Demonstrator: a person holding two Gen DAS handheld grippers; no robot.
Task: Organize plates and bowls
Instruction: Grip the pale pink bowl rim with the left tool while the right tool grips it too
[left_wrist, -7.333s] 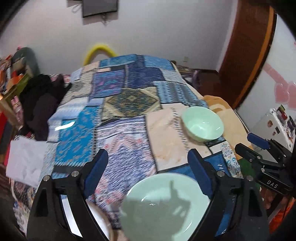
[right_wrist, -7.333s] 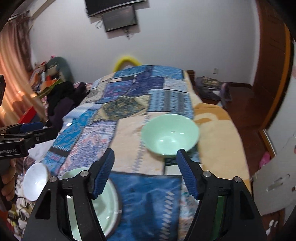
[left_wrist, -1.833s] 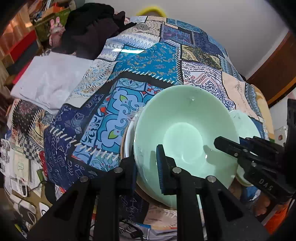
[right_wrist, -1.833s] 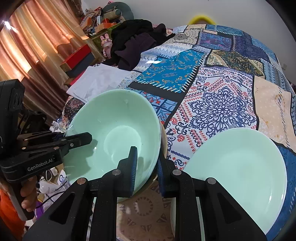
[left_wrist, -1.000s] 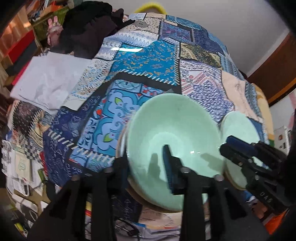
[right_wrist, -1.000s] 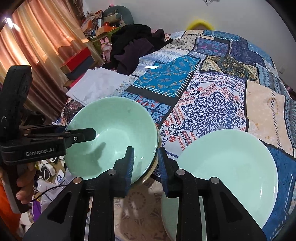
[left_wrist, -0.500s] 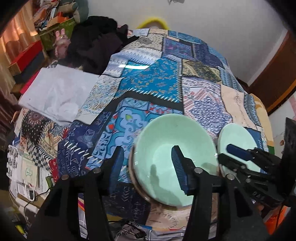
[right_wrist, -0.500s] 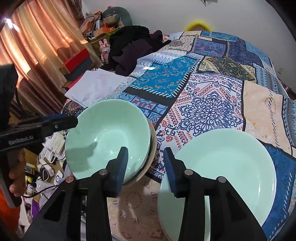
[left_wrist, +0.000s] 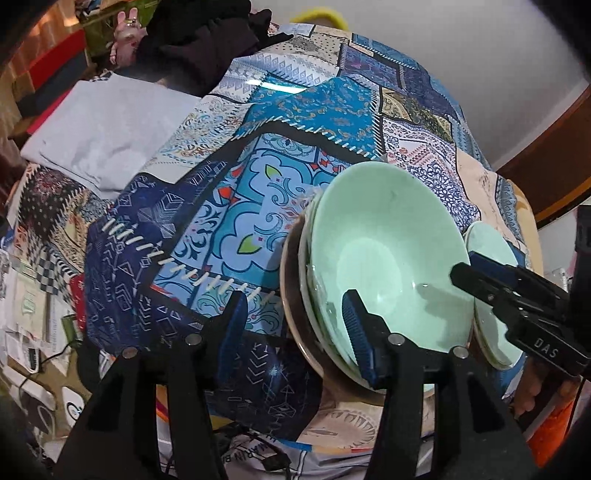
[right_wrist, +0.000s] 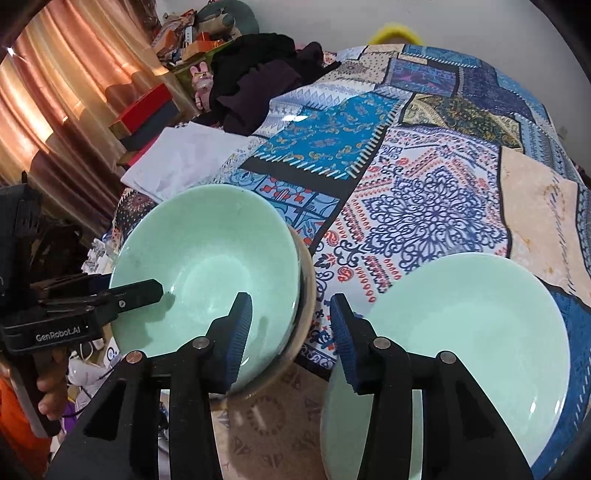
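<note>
A mint green bowl (left_wrist: 388, 258) sits nested on top of a stack of bowls, with a white rim and a brown rim (left_wrist: 291, 295) under it, near the front edge of the patchwork cloth. It also shows in the right wrist view (right_wrist: 207, 266). A mint green plate (right_wrist: 461, 332) lies to its right; in the left wrist view (left_wrist: 491, 258) it is partly hidden. My left gripper (left_wrist: 295, 317) is open, straddling the stack's left rim. My right gripper (right_wrist: 291, 325) is open, between bowl and plate, holding nothing.
The patchwork cloth (right_wrist: 424, 166) covers the surface. A folded white cloth (left_wrist: 99, 125) and dark clothes (right_wrist: 255, 81) lie at the left. Papers and cables (left_wrist: 33, 332) lie below the front edge. Curtains (right_wrist: 55, 92) hang at far left.
Both grippers have let go of the green bowl and opened; the bowl now rests on the stack. The left gripper has drawn back slightly to the left.
</note>
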